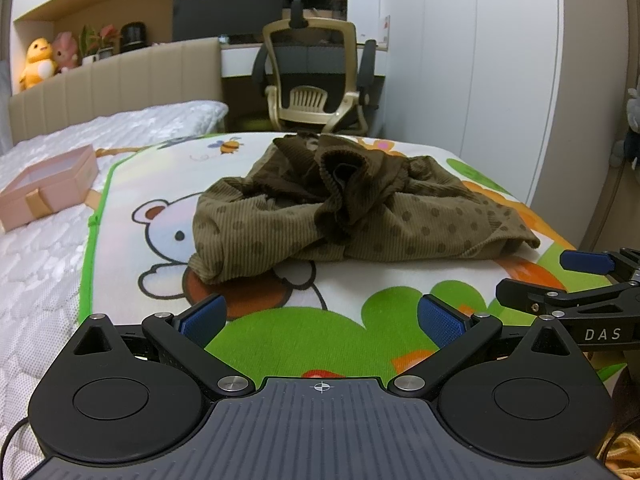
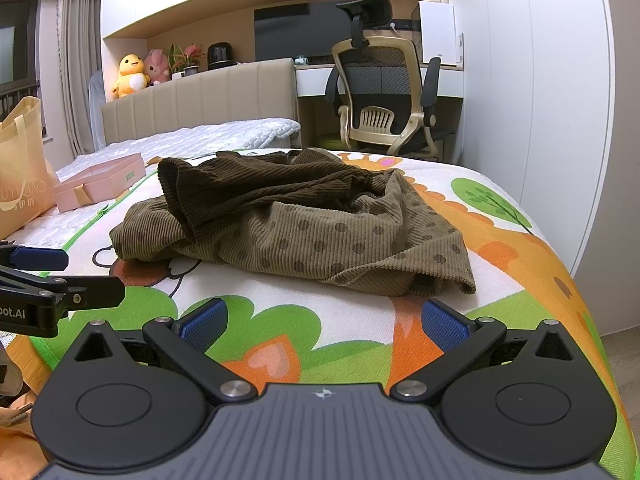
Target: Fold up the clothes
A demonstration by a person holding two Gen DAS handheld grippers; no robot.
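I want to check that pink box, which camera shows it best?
The left wrist view: the pink box sits large and unobstructed on the white mattress, ribbon visible. The right wrist view shows it smaller and farther off, beside a paper bag.

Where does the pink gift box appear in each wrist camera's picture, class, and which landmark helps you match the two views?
Left wrist view: pink gift box at the far left edge, on the white quilt.
Right wrist view: the box sits left of centre, beside a tan bag.
Shared landmark: the crumpled brown dotted garment on the cartoon mat.
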